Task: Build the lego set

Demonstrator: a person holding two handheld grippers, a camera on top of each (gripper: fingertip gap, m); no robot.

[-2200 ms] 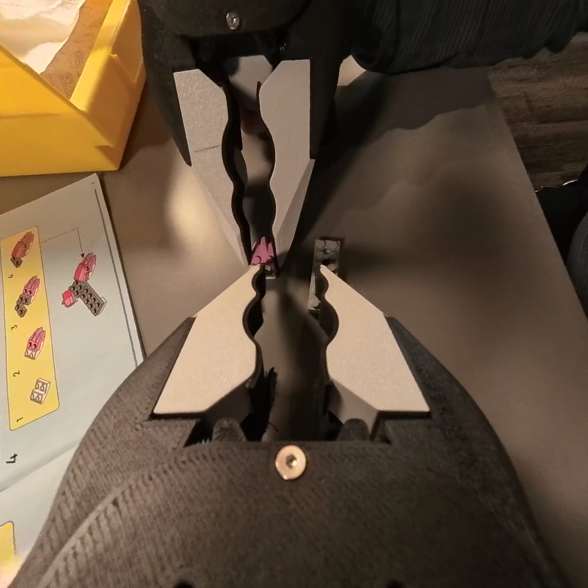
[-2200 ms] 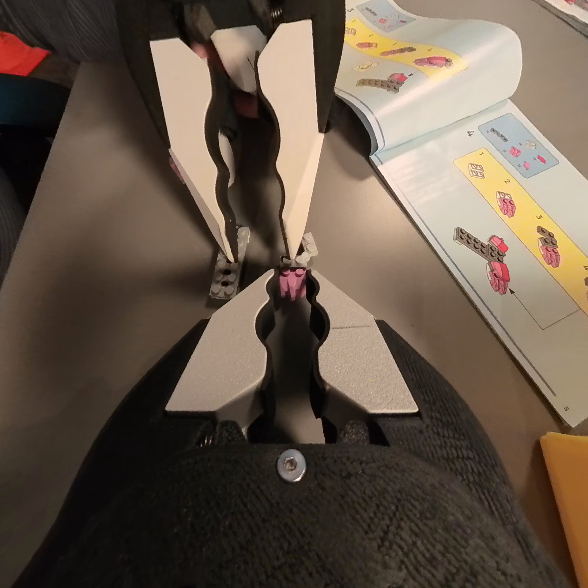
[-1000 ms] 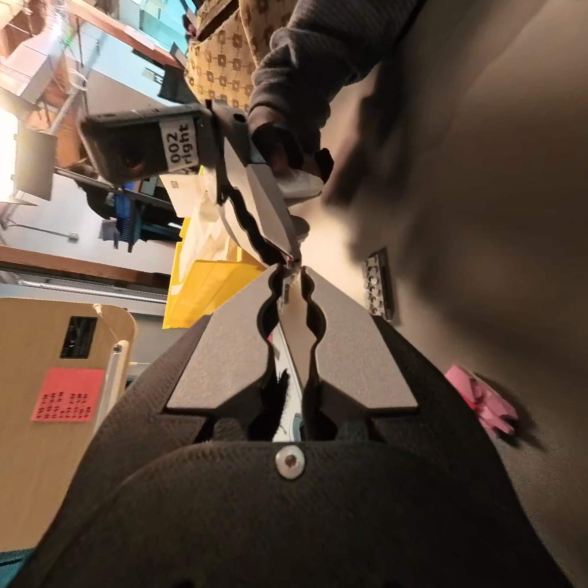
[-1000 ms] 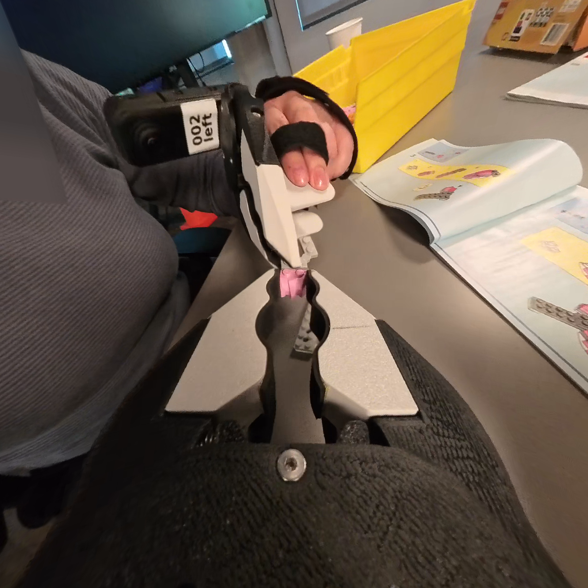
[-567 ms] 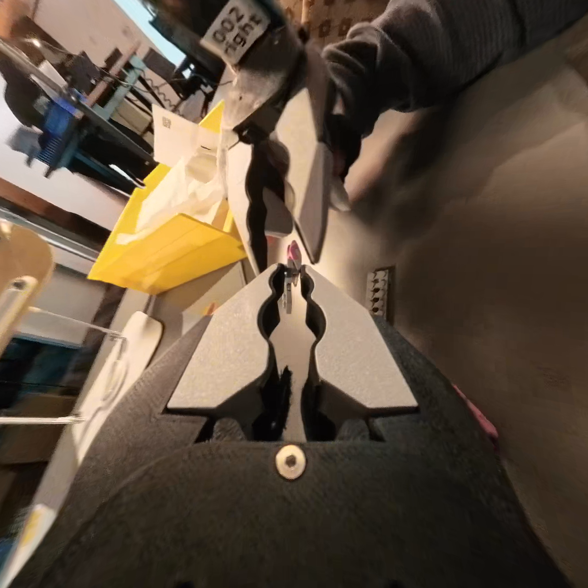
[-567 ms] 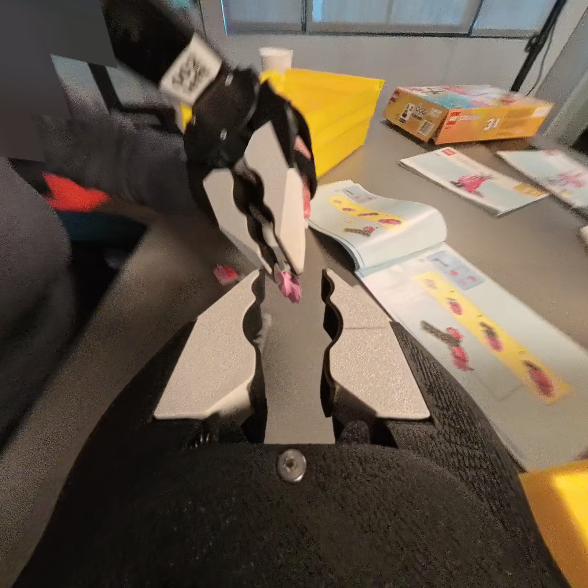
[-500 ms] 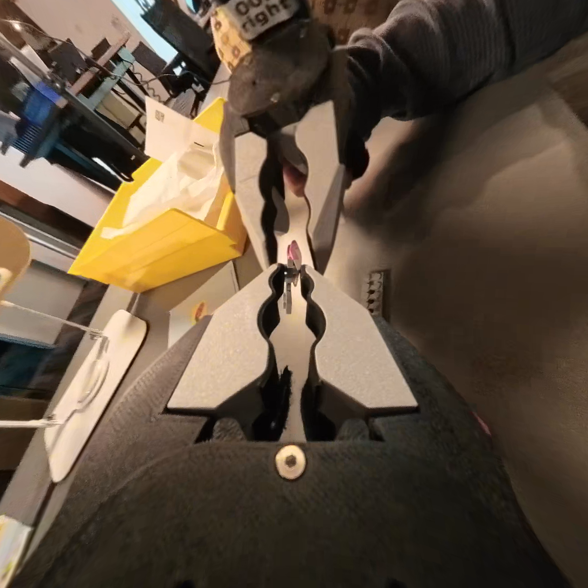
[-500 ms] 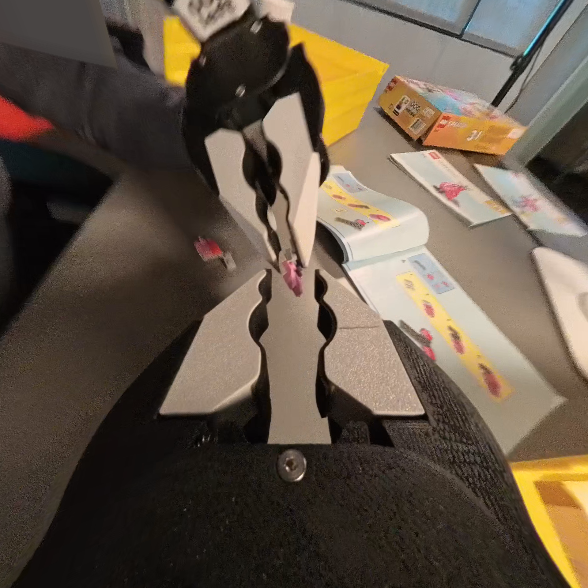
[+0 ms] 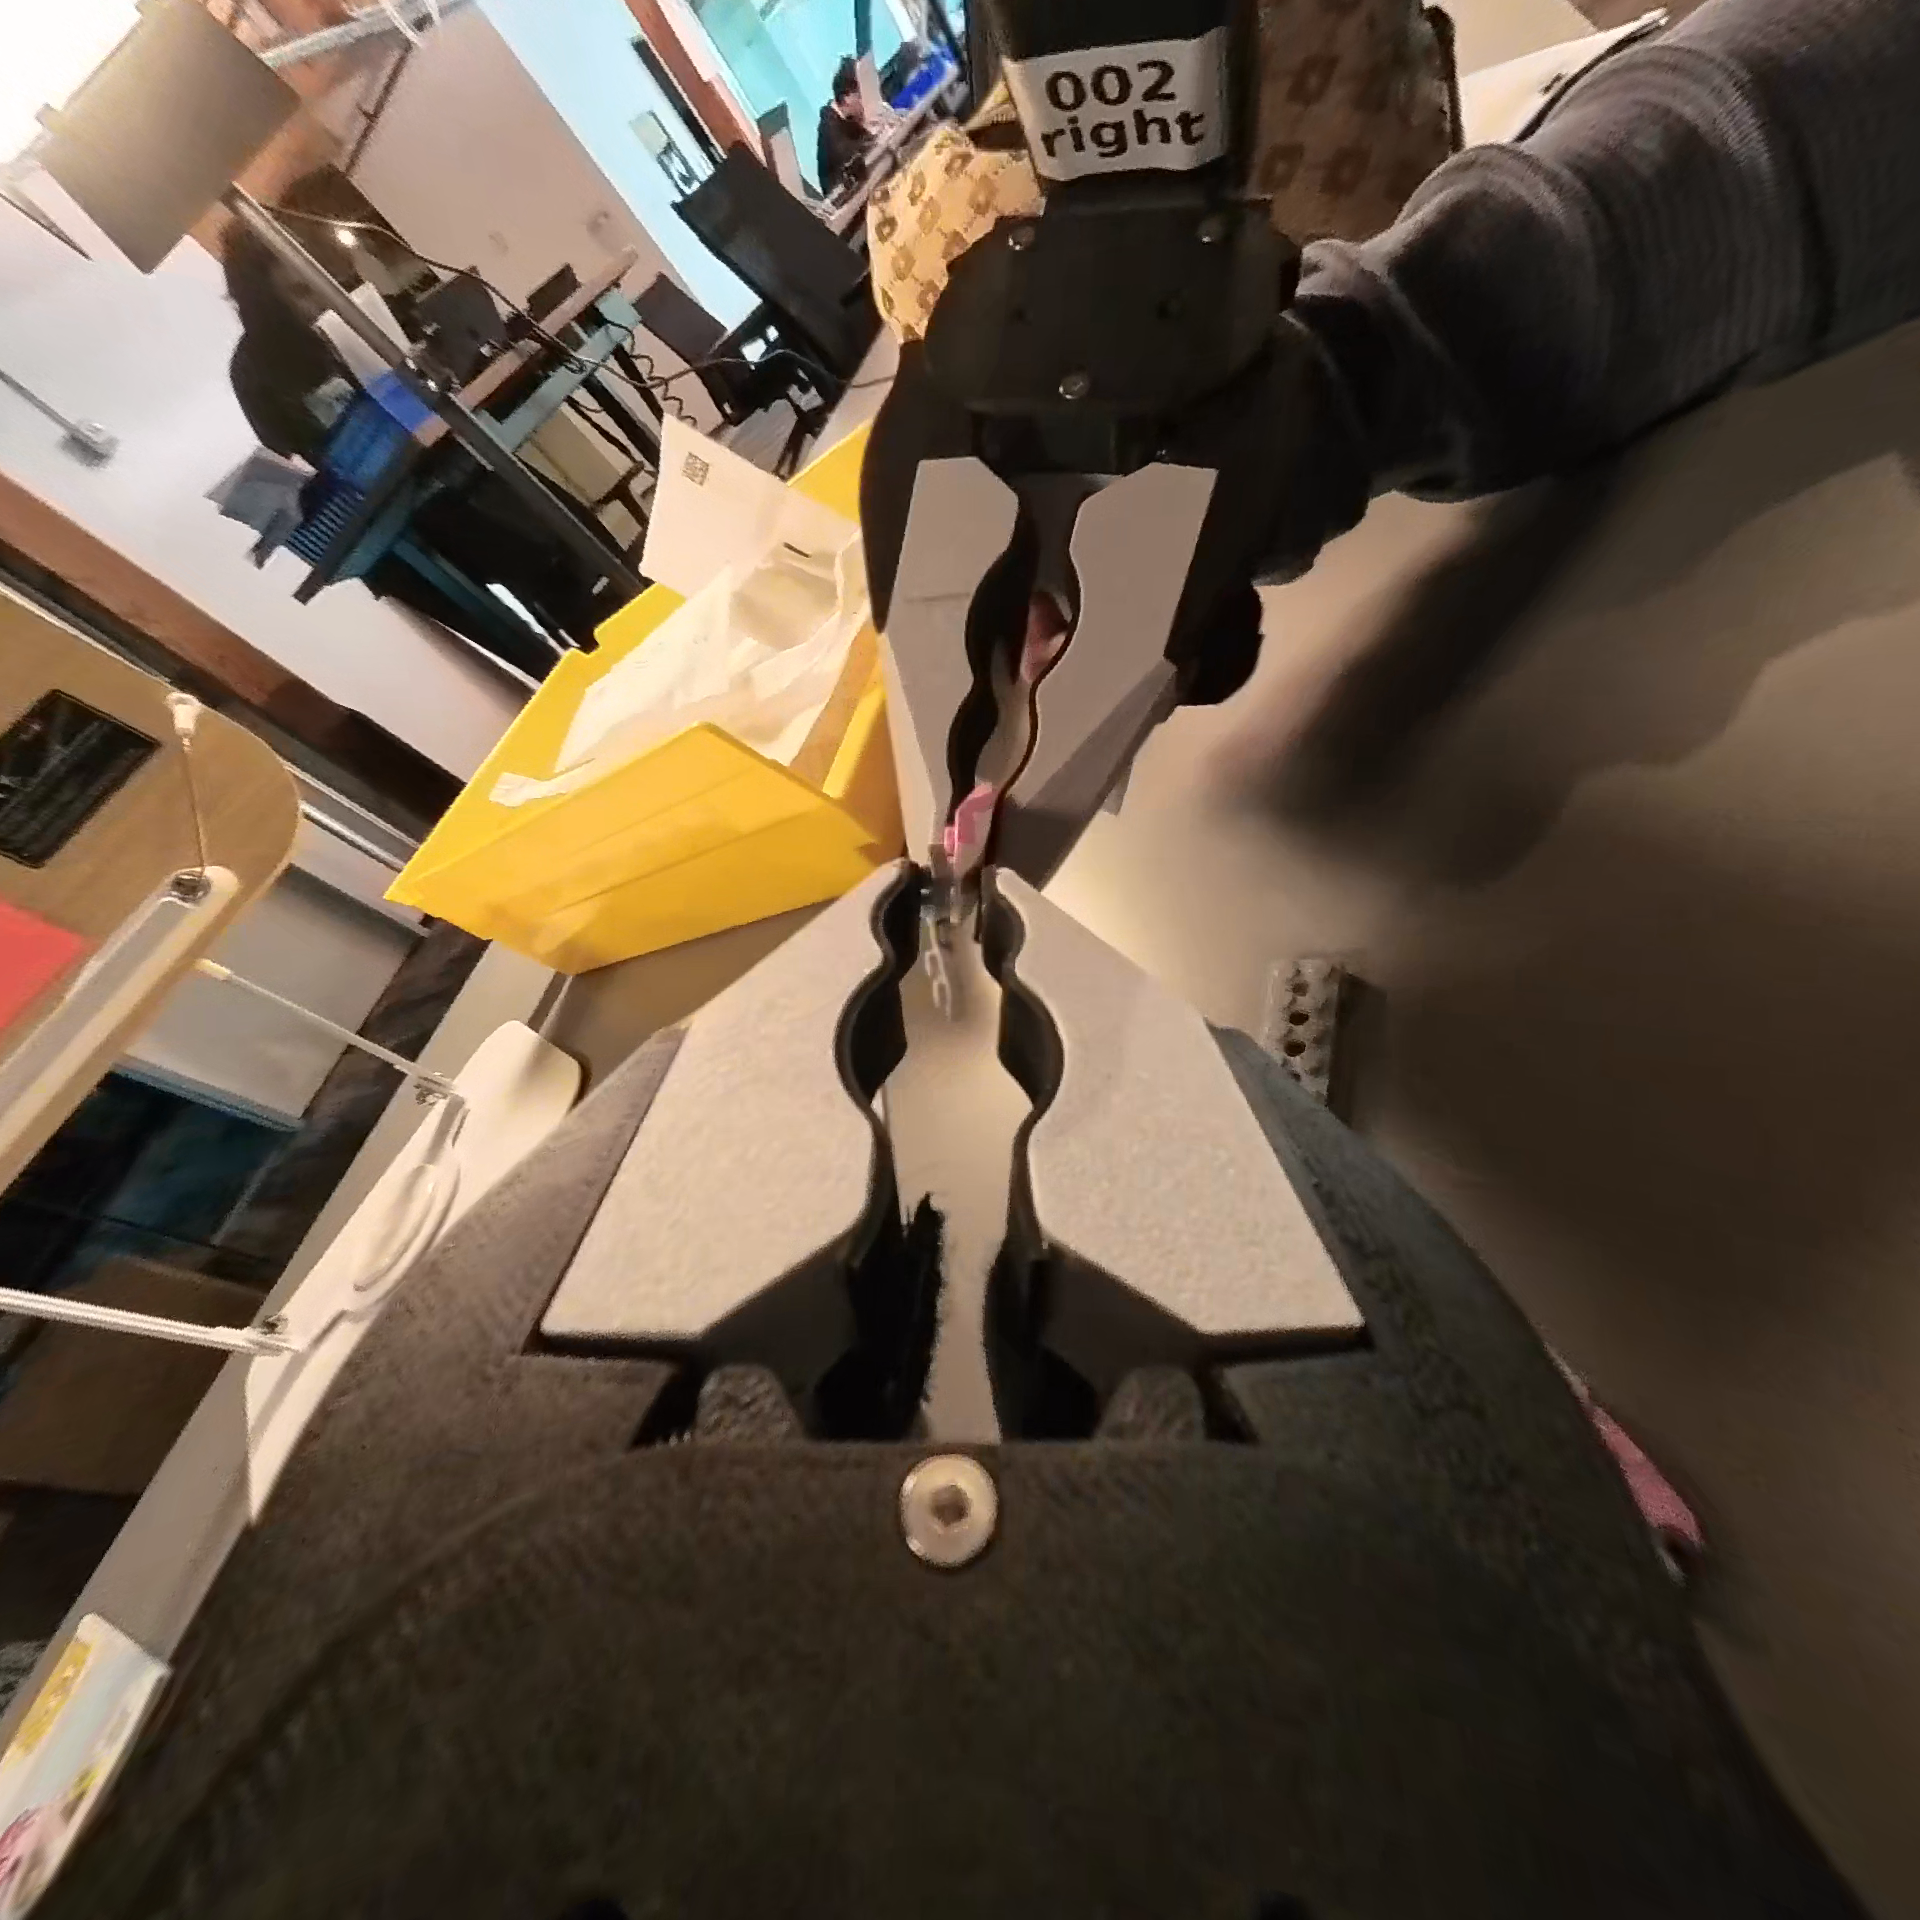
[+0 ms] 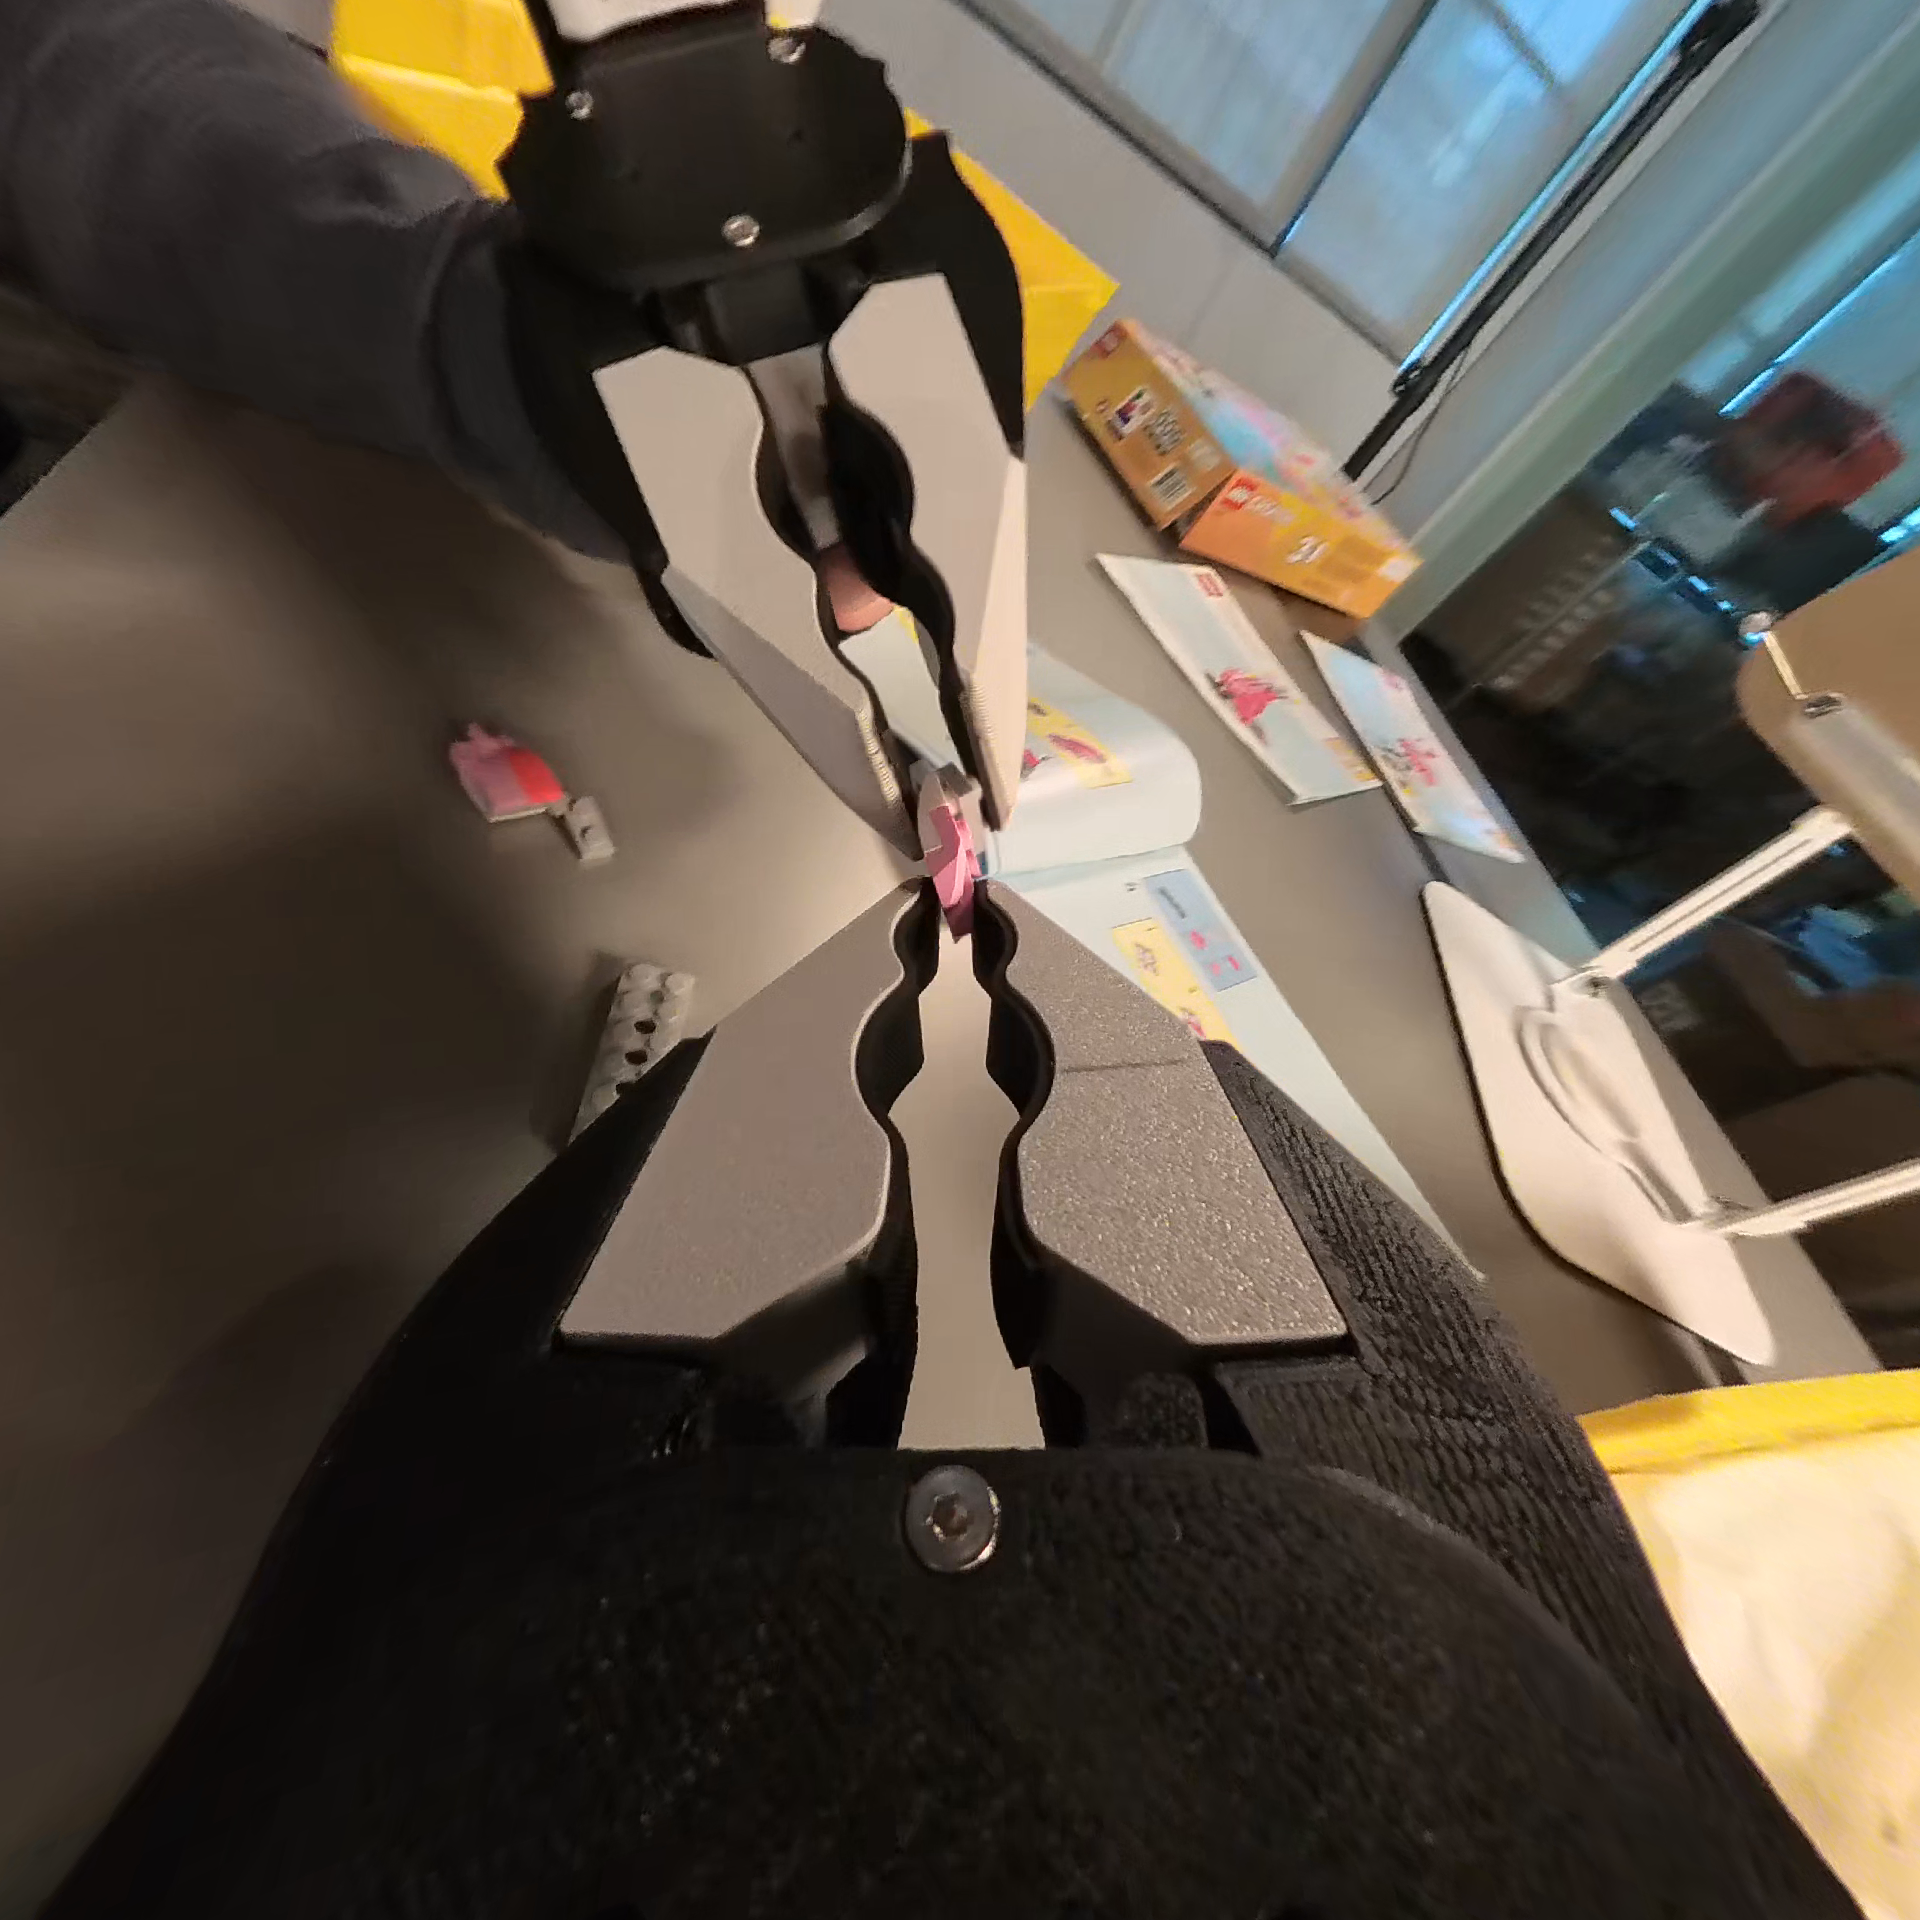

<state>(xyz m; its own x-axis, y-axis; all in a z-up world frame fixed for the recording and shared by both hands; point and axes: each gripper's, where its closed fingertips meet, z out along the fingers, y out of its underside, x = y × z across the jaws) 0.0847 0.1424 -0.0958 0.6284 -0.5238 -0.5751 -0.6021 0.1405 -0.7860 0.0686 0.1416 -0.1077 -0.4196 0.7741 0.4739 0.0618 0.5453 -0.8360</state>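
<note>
My left gripper (image 9: 951,883) is shut on a small light-grey plate piece (image 9: 940,925), seen edge-on between its tips. A pink brick piece (image 10: 951,868) is joined to that grey piece. My right gripper (image 10: 951,904) is shut on the pink piece from the opposite side. The two grippers meet tip to tip above the grey table (image 10: 312,935). In the right wrist view the left gripper (image 10: 940,805) comes down from above with the grey piece (image 10: 948,781) in its tips. In the left wrist view the right gripper (image 9: 971,831) grips the pink piece (image 9: 974,816).
A long grey studded plate (image 10: 639,1023) and a pink-and-red piece (image 10: 504,784) with a small grey piece lie on the table at left. An open instruction booklet (image 10: 1112,790), other booklets, a cardboard box (image 10: 1226,468), a white lamp base (image 10: 1579,1122) and a yellow bin (image 9: 644,821) stand around. The tips of both grippers are at nearly the same place.
The right gripper opened while the left held the joined pieces, then came together again on the pink piece from a new side. Both grippers lifted and turned above the table.
</note>
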